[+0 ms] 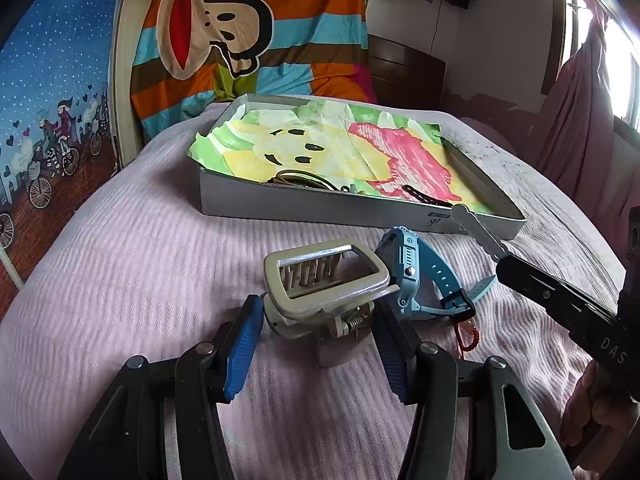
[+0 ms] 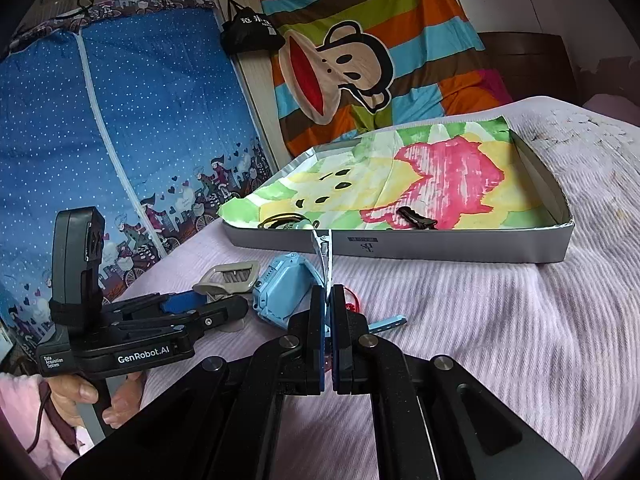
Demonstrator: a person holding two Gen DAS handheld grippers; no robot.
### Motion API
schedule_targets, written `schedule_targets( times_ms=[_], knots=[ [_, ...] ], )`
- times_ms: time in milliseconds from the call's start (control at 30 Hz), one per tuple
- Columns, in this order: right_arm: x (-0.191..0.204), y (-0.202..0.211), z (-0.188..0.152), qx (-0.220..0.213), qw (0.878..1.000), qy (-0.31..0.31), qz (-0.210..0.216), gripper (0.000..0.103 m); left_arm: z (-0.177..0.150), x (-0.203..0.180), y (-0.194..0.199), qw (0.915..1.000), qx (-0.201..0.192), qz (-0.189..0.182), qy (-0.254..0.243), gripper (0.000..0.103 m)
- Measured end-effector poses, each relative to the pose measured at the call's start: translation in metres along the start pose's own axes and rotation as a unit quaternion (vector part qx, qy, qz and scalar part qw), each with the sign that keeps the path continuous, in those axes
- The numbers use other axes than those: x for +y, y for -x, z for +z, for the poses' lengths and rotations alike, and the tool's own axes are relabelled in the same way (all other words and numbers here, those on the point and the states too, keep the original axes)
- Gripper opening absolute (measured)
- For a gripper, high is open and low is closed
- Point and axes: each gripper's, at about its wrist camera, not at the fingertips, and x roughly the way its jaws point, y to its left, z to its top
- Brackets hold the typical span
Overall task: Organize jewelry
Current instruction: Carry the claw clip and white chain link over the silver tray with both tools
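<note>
On a pink ribbed bedspread point(image 1: 120, 280), the left gripper point(image 1: 316, 344) straddles a stiff, light silver-grey claw hair clip point(image 1: 324, 280) at its spring hinge – jaws apart – while the right gripper point(image 2: 328, 320) pinches a thin silver clip point(image 2: 322, 248).

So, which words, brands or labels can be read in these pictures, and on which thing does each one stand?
"GenRobot.AI": side of the left claw body.
"Data Acquisition System": small label on the same body.
"DAS": the right claw body, cut off at the picture's edge.
White characters on the black bag: not readable.
Small label on the gray box front wall: too small to read.
</note>
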Motion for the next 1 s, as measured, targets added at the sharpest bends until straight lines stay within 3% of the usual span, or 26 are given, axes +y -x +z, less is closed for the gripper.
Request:
schedule_targets(
  times_ms=[233,500,733,1000],
  knots=[
    [-0.002,0.001,0.006,-0.014,1.000,0.002,-0.002,0.003,0.001,0.004,0.023,0.9986,-0.051,-0.002,0.014,0.052],
    [-0.019,-0.007,0.025,-0.026,0.999,-0.018,-0.027,0.003,0.043,-0.005,0.018,0.9971,-0.075,0.004,0.011,0.052],
    [-0.032,-0.034,0.049,-0.002,0.998,-0.030,-0.061,0.003,0.082,-0.004,-0.013,0.9987,-0.042,0.013,0.024,0.052],
    [-0.048,-0.062,0.065,0.048,0.995,-0.050,-0.077,0.003,0.094,0.004,-0.048,0.9983,0.019,0.024,0.049,0.052]
  ],
)
